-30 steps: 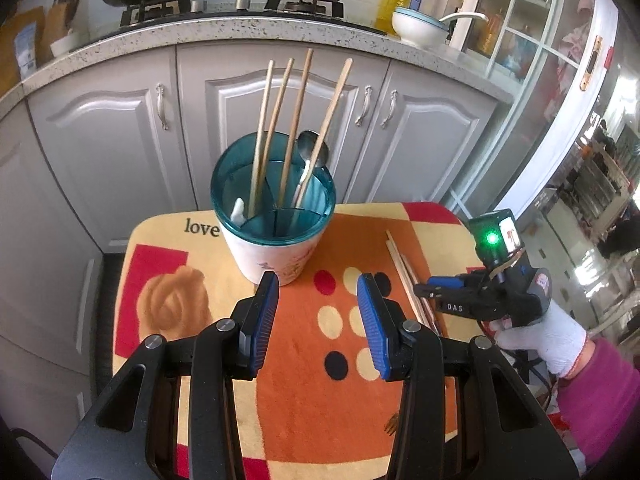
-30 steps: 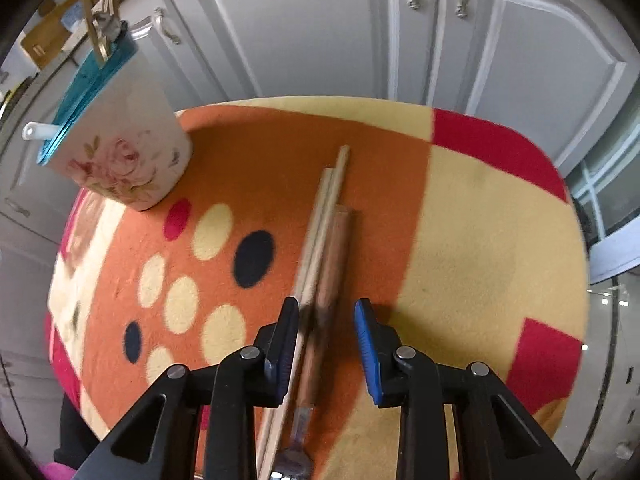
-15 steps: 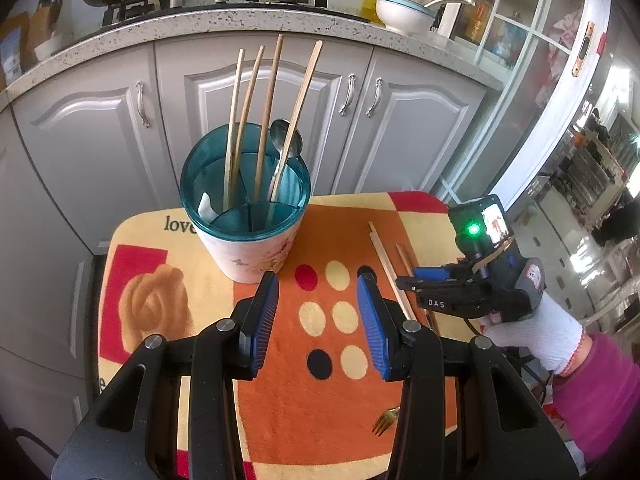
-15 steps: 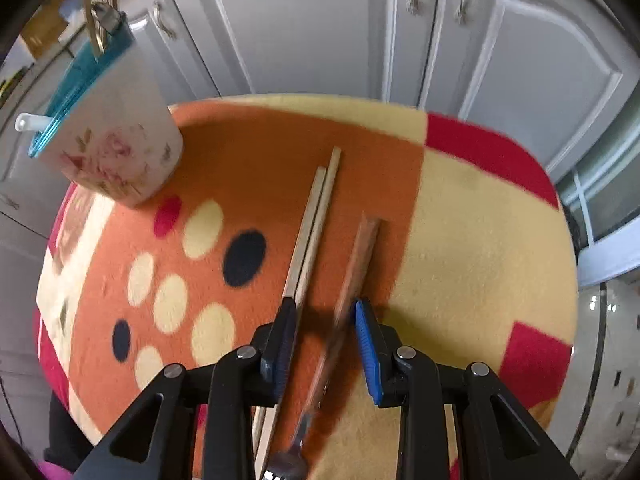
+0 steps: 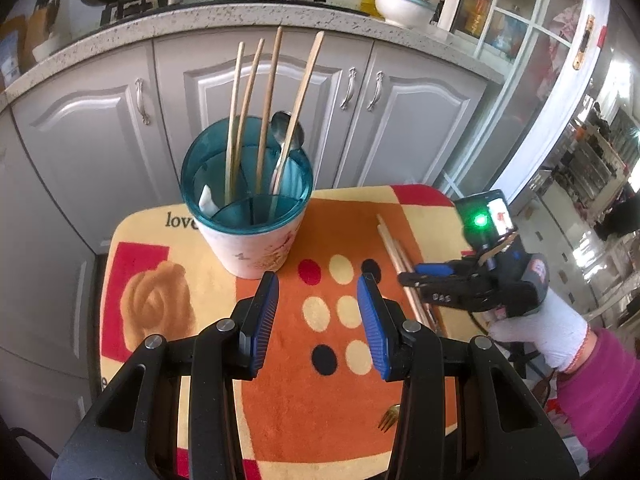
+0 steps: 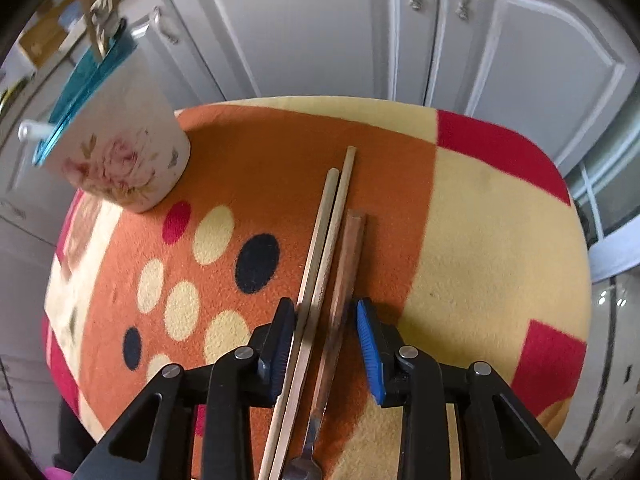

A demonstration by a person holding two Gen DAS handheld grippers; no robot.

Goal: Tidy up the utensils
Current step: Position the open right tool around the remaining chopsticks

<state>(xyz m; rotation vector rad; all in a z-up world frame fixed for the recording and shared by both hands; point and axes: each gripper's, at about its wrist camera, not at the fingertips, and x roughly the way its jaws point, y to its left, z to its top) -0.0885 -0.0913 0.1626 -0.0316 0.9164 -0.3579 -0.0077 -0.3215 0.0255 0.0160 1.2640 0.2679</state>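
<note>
A white floral holder with a teal rim (image 5: 248, 236) stands at the back left of the patterned cloth-covered table (image 5: 152, 256); several chopsticks (image 5: 267, 112) and a metal spoon (image 5: 285, 130) stick up from it. My left gripper (image 5: 318, 292) hovers open and holds nothing, in front of the holder. My right gripper (image 6: 325, 316) points down at the table; its jaws straddle two light chopsticks (image 6: 328, 232) and a wooden-handled fork (image 6: 352, 256) lying flat, with a gap beside the right pad. The fork's tines (image 5: 388, 424) peek out near the front edge. The holder (image 6: 124, 152) stands far left in the right wrist view.
Grey cabinet doors (image 5: 100, 128) rise behind the table, under a speckled counter (image 5: 224, 20) with a stove, a pan, a white bowl (image 5: 404, 10) and an oil bottle. A glass door is to the right. A gloved hand (image 5: 536, 332) holds the right gripper (image 5: 412, 276).
The fork's handle swung a little to the right of the chopsticks half a second ago and now lies close beside them again. The left gripper stays open in front of the holder.
</note>
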